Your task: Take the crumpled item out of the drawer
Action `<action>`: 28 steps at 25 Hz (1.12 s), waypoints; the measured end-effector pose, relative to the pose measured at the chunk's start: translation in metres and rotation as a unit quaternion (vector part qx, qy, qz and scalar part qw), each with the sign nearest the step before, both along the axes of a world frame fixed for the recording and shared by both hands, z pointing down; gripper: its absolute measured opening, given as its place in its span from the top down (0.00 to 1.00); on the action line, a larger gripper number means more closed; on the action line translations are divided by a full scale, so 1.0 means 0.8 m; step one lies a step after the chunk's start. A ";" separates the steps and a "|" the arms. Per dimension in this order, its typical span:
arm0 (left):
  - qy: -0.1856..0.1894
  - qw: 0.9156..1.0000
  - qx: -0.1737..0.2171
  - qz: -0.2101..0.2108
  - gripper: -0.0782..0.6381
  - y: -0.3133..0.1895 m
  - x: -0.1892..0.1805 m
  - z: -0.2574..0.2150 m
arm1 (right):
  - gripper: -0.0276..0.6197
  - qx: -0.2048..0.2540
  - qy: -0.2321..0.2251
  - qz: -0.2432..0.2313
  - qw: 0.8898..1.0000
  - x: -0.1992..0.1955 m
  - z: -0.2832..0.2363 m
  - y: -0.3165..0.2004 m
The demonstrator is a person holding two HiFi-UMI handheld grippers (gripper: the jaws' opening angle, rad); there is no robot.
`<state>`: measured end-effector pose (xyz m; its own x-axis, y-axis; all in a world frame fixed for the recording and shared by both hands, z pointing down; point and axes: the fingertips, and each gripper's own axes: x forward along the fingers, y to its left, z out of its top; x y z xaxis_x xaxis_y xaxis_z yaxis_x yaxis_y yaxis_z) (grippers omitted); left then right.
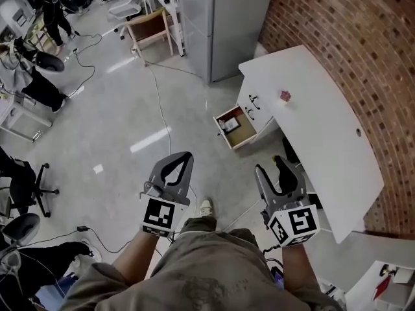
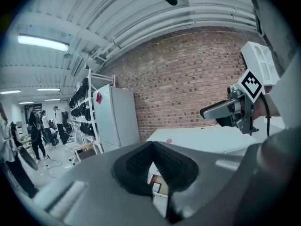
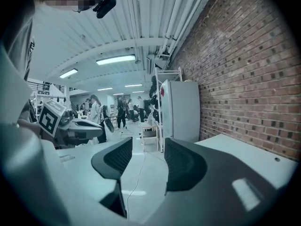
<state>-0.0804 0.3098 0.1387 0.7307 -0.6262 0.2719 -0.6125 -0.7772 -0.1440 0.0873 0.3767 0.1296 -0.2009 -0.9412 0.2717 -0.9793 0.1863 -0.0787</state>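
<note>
left tongs are closed tip to tip with nothing in them; right tongs gape wide and empty. the open drawer under the white surface sits at 11 o'clock from the right tongs, well apart, with the crumpled item inside it.

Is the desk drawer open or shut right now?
Open. The head view shows the drawer pulled out from the white desk, its wooden bottom exposed with something lying inside.
</note>
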 end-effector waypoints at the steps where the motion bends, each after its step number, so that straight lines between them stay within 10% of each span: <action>1: 0.001 1.000 0.000 0.000 0.89 -0.012 -0.003 -0.001 | 0.59 -0.001 0.001 0.002 1.000 0.000 0.001 -0.012; 28: -0.017 0.999 -0.009 -0.037 0.89 -0.244 0.080 0.021 | 0.55 -0.039 -0.004 -0.057 0.998 0.079 0.049 -0.263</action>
<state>-0.0168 0.1147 0.1551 0.6722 -0.6732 0.3081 -0.6637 -0.7323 -0.1522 0.1503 0.1664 0.1692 -0.3074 -0.8884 0.3411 -0.9516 0.2887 -0.1058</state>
